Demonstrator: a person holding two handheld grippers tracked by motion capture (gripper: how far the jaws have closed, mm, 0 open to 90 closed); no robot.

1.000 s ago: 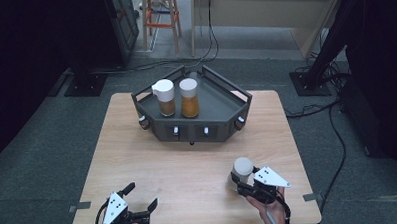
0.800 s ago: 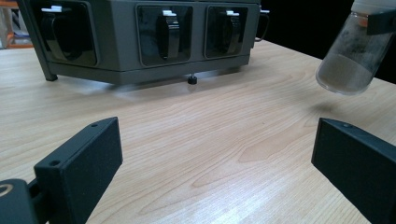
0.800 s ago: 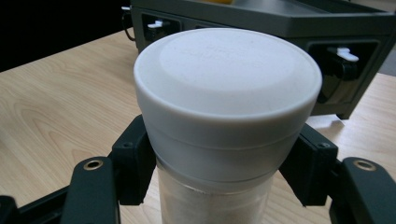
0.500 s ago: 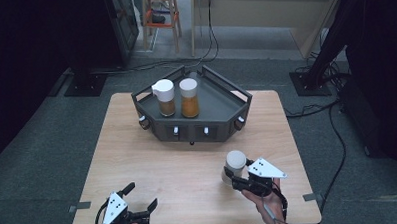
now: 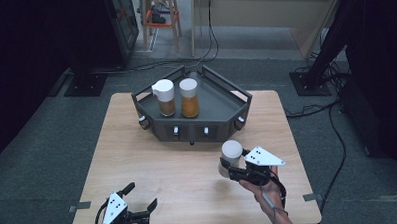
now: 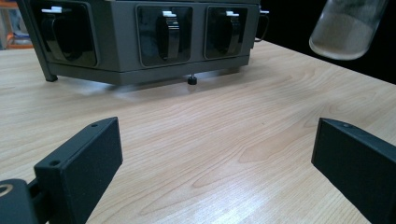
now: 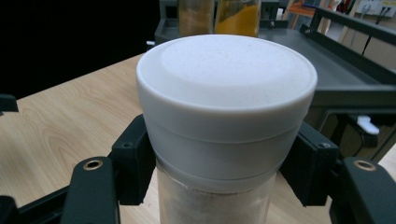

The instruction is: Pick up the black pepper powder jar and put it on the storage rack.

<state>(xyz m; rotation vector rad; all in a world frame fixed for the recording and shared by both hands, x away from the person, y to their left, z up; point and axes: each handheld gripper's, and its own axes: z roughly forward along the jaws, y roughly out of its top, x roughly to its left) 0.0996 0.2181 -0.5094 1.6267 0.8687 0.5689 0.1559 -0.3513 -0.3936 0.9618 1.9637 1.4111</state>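
Note:
A glass jar with a white lid [image 5: 231, 155] [image 7: 226, 116], holding pale powder, hangs above the table in my right gripper [image 5: 229, 172], whose jaws are shut on it just under the lid. Its rounded bottom [image 6: 346, 25] shows tilted at the top right of the left gripper view. On the dark grey tray [image 5: 221, 107] [image 6: 116, 42] stand two more white-lidded jars, one brown [image 5: 164, 97] and one orange [image 5: 189, 97]. My left gripper [image 5: 141, 196] [image 6: 215, 158] rests open near the table's front left edge, nothing between its jaws.
The light wooden table [image 5: 153, 158] bears the tray at its far middle. Around it lie grey floor, cables [image 5: 332, 122], black stand bases [image 5: 309, 83] and an orange ladder [image 5: 158, 13] at the back.
My right gripper has lifted the white-lidded jar and carried it forward and left toward the tray. The left gripper has stayed put.

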